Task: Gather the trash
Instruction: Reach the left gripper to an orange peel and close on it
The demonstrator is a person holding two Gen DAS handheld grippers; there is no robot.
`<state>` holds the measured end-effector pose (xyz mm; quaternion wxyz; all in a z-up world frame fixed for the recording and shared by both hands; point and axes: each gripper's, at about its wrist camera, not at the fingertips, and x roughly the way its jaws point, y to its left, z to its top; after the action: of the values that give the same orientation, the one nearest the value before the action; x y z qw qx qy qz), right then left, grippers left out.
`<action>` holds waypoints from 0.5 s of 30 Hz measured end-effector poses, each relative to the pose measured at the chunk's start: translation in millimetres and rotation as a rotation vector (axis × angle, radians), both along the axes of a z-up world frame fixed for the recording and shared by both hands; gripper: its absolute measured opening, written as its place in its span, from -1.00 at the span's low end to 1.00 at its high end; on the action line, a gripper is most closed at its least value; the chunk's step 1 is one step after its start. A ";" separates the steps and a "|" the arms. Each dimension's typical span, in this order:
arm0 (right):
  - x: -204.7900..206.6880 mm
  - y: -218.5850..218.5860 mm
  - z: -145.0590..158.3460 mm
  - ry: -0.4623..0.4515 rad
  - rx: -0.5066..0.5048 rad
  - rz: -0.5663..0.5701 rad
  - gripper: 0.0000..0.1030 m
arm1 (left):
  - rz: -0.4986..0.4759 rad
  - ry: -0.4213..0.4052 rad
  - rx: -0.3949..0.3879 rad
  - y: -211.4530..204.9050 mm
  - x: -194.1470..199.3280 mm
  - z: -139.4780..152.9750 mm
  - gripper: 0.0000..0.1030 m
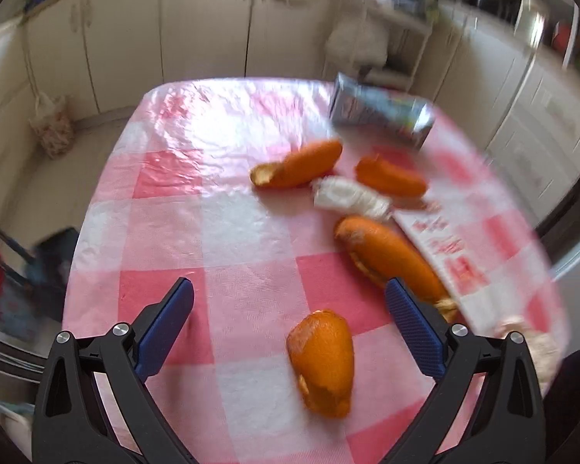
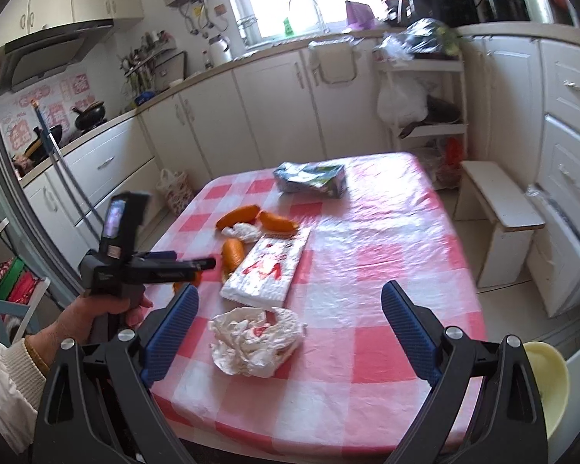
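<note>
Trash lies on a table with a pink-and-white checked cloth (image 1: 166, 216). My left gripper (image 1: 290, 290) is open and empty above the cloth; an orange peel (image 1: 323, 361) lies just short of its fingertips. More peels (image 1: 299, 164) (image 1: 390, 176) (image 1: 386, 255), a small white wad (image 1: 348, 197), a white-and-red wrapper (image 1: 444, 255) and a blue snack bag (image 1: 381, 110) lie beyond. My right gripper (image 2: 290, 292) is open and empty over a crumpled tissue (image 2: 257, 340). The left gripper shows in the right wrist view (image 2: 208, 263).
A pale yellow bowl (image 2: 549, 379) sits by the table's right front edge. A white stool (image 2: 498, 208) and a shelf rack (image 2: 425, 116) stand to the right. Kitchen cabinets (image 2: 274, 112) line the far wall. A bag (image 1: 52, 127) sits on the floor to the left.
</note>
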<state>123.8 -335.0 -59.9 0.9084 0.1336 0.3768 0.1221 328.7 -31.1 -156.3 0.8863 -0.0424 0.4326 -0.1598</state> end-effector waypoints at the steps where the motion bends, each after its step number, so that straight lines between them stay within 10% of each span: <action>1: 6.4 2.0 -4.9 0.020 0.013 0.012 0.78 | 0.016 0.000 -0.013 6.3 -2.0 0.3 0.86; 12: 28.7 16.8 -30.7 0.127 0.017 0.072 0.78 | -0.148 -0.041 0.159 -19.0 -28.5 -0.6 0.24; 15: 30.4 14.1 -31.3 0.130 0.027 0.063 0.78 | -0.182 -0.042 0.179 -23.7 -35.1 -2.5 -0.26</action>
<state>154.2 -320.9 -91.3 0.8759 0.1414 0.4373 0.1467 293.6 -54.8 -158.9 0.8772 0.0798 0.4285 -0.2012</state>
